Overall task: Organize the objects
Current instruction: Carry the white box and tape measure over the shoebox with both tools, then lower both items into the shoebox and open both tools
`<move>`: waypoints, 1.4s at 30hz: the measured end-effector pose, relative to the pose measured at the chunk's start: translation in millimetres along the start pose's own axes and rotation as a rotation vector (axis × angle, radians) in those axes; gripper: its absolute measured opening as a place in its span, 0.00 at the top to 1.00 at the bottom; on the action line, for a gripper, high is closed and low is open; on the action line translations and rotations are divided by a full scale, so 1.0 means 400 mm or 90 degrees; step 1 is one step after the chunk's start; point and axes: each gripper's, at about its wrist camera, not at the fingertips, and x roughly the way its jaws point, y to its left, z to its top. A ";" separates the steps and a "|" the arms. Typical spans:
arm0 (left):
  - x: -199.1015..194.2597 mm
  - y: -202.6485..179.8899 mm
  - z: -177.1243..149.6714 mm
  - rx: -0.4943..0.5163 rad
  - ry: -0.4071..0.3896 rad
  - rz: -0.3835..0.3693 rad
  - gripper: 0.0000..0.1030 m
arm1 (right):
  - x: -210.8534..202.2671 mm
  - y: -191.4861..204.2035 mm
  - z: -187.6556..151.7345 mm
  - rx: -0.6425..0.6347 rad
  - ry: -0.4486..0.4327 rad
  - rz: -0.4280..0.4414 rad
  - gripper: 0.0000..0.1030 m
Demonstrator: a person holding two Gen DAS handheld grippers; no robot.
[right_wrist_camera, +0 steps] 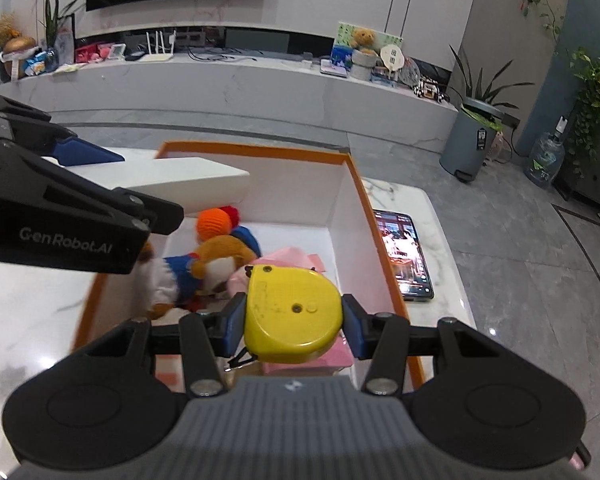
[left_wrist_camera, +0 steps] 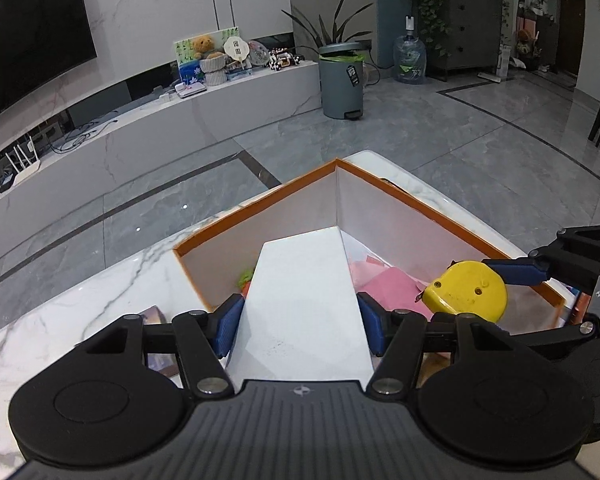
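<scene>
marble table (left_wrist_camera: 100, 300) under everything, seen from the left wrist camera, with an orange-rimmed box (left_wrist_camera: 260, 200) sitting open on it. the left gripper (left_wrist_camera: 300, 322) has its blue pads clamped on either side of a white box (left_wrist_camera: 304, 300), which juts out over the open box's interior, its far end toward the far corner. pink paper (left_wrist_camera: 384, 284) lies inside to the right, and a bit of green and orange peeks out from under the white box on the left. at the right edge the right gripper (left_wrist_camera: 496, 284) comes in, holding a yellow tape measure (left_wrist_camera: 466, 290) above the orange-rimmed box's right side. beyond the table there is grey floor, a grey pedal bin (left_wrist_camera: 342, 80) and a tv bench.

from the right wrist camera, the right gripper (right_wrist_camera: 294, 320) is clenched on the yellow tape measure (right_wrist_camera: 292, 312), pads pressed to both flat edges, hanging above the near part of the orange-rimmed box (right_wrist_camera: 356, 184). inside it lie a stuffed toy (right_wrist_camera: 216, 256) with an orange and red hat and pink paper (right_wrist_camera: 312, 360) beneath the tape measure. the white box (right_wrist_camera: 204, 180) reaches in from the left, where one blue fingertip (right_wrist_camera: 88, 154) of the left gripper shows on it. a phone (right_wrist_camera: 404, 256) with its screen lit lies on the table just beside the box's right wall.
</scene>
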 end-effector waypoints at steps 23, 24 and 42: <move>0.137 0.000 -0.002 0.019 0.033 0.003 0.32 | 0.184 0.007 0.040 -0.042 0.054 -0.007 0.50; 0.141 -0.001 0.001 0.020 0.034 0.002 0.32 | 0.187 0.009 0.041 -0.042 0.054 -0.008 0.50; 0.133 0.024 0.014 -0.013 0.020 -0.012 0.28 | 0.180 0.022 0.050 -0.062 0.059 -0.022 0.45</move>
